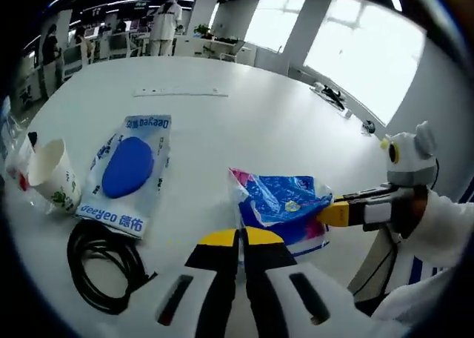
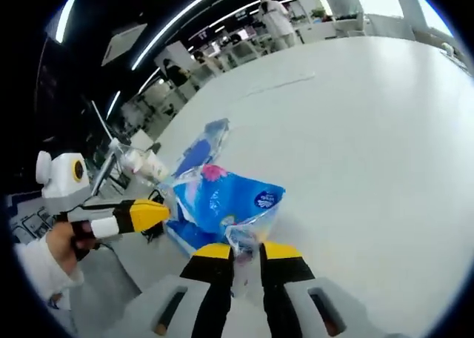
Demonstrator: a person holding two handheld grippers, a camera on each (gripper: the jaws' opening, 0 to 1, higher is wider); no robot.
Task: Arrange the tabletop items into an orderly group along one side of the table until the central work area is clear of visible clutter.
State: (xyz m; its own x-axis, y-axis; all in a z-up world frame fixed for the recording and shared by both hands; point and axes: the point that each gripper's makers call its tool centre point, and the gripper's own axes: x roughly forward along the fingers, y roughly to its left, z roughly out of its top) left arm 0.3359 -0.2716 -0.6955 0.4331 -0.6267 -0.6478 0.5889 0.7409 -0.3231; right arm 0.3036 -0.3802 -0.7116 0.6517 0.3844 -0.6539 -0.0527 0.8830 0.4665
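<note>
Right gripper (image 2: pixel 238 253) fingers pinch the blue tissue pack (image 2: pixel 222 204) mid-table (image 2: pixel 355 130); left gripper (image 1: pixel 241 238) fingers closed, empty. Next: carry the pack beside the wipes pack (image 1: pixel 129 171), cup (image 1: pixel 55 175), cable (image 1: pixel 104 260)

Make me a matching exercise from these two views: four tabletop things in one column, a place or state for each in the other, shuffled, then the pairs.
1. blue tissue pack
2. paper cup
3. black cable
4. wipes packet

A. coiled near the table edge
B. pinched by the right gripper
C. lying flat between cup and tissue pack
D. lying tipped at the far left in the left gripper view

Pairs: 1-B, 2-D, 3-A, 4-C
</note>
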